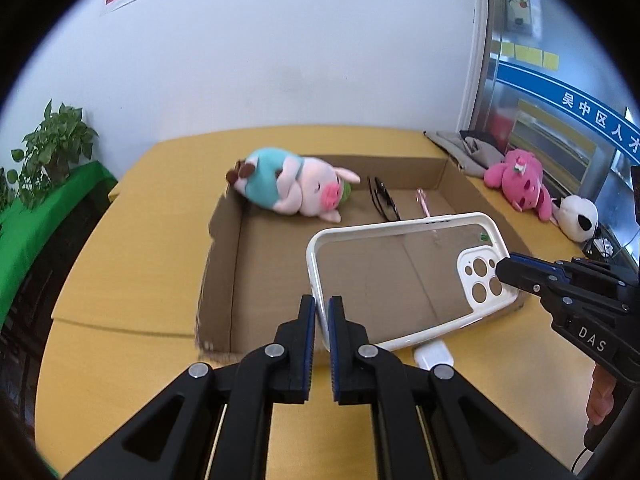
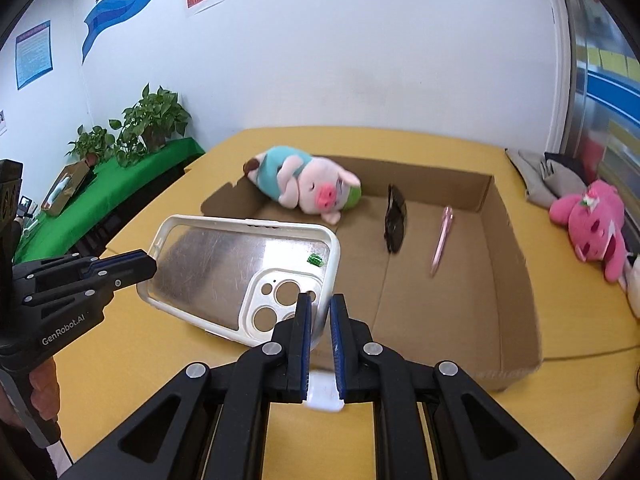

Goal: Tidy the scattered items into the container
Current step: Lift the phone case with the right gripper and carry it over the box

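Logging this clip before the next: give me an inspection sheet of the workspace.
Surface: yellow table.
Job's things: cardboard box holds pig plush, sunglasses, pink pen; phone case held above the box's near edge.
Clutter: pink plush, panda plush, grey cloth, small white item.
Grippers: left gripper, right gripper, both shut on the case.
Cables: dark cable.
Surroundings: potted plants, wall notices.

box [image 2: 508, 264] middle free, plush pig [image 2: 308, 188] behind

In the cardboard box [image 2: 508, 256]: plush pig [image 2: 308, 184] at back left, sunglasses [image 2: 395, 220] and pen [image 2: 441, 240] to its right.
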Demonstrator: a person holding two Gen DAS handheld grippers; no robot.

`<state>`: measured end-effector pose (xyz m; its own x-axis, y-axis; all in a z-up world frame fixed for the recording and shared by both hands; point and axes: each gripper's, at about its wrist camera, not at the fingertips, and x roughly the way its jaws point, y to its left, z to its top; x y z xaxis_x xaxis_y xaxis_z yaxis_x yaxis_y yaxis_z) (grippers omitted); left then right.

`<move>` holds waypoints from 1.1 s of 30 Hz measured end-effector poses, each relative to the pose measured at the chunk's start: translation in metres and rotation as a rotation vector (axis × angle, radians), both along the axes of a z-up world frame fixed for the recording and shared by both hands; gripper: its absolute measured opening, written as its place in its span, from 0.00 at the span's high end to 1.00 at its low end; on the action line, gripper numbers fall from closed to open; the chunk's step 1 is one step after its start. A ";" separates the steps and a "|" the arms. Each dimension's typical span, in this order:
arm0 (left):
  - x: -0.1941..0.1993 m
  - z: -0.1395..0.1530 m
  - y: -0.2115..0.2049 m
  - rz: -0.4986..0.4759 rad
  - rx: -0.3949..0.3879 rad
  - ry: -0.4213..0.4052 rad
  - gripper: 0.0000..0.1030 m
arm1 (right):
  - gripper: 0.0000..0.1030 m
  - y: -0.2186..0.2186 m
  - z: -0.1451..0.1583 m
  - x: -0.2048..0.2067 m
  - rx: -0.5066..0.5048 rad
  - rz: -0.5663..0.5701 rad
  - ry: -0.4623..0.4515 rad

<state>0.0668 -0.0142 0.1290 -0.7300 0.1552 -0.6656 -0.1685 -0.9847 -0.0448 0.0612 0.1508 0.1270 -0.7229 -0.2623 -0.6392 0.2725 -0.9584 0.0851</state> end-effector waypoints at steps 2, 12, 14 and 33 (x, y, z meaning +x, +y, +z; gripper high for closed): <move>-0.014 0.006 -0.001 -0.005 0.018 -0.004 0.94 | 0.90 0.002 0.010 -0.015 0.001 0.002 0.006; -0.094 0.009 -0.002 0.009 -0.027 -0.068 0.94 | 0.90 -0.005 0.018 -0.099 0.006 0.013 -0.076; -0.108 0.000 -0.005 -0.006 -0.029 -0.075 0.94 | 0.90 -0.006 0.011 -0.113 -0.004 0.013 -0.104; -0.197 -0.050 -0.013 0.059 -0.063 -0.280 0.95 | 0.90 -0.013 -0.070 -0.196 -0.029 -0.002 -0.347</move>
<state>-0.1306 -0.0277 0.0794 -0.5227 0.0701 -0.8496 -0.1007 -0.9947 -0.0201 -0.1351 0.1379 0.0568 -0.4646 -0.2829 -0.8391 0.2212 -0.9546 0.1994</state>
